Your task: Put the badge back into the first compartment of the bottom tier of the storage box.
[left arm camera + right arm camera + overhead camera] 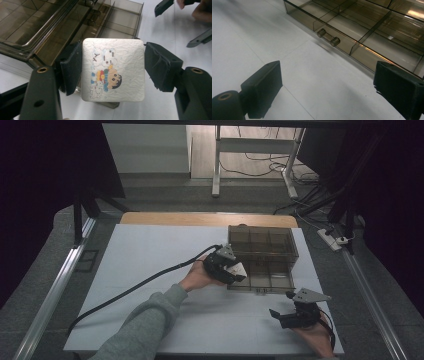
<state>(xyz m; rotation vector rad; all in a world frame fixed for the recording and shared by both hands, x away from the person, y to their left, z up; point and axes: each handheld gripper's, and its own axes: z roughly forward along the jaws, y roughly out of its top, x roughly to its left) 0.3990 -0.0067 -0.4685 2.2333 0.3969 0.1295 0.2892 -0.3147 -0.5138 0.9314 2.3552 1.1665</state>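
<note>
My left gripper [234, 270] [112, 67] is shut on a white square packet [113, 72] [237, 268] printed with cartoon figures. Its pads [72, 67] press on two opposite sides of the packet. It hangs at the left front corner of the pulled-out drawer [262, 281] [117, 22] of a smoky clear plastic box [262, 242]. Near the table's front right, my right gripper [282, 315] [329, 92] stands open with nothing between its jaws. It faces the drawer's front wall and its handle [328, 37].
The box stands at the back right of the white table top [150, 270]. The drawer is split into several compartments [387, 47]. A black cable [135, 287] trails left from the left gripper. Metal rails [50, 300] run along both table sides.
</note>
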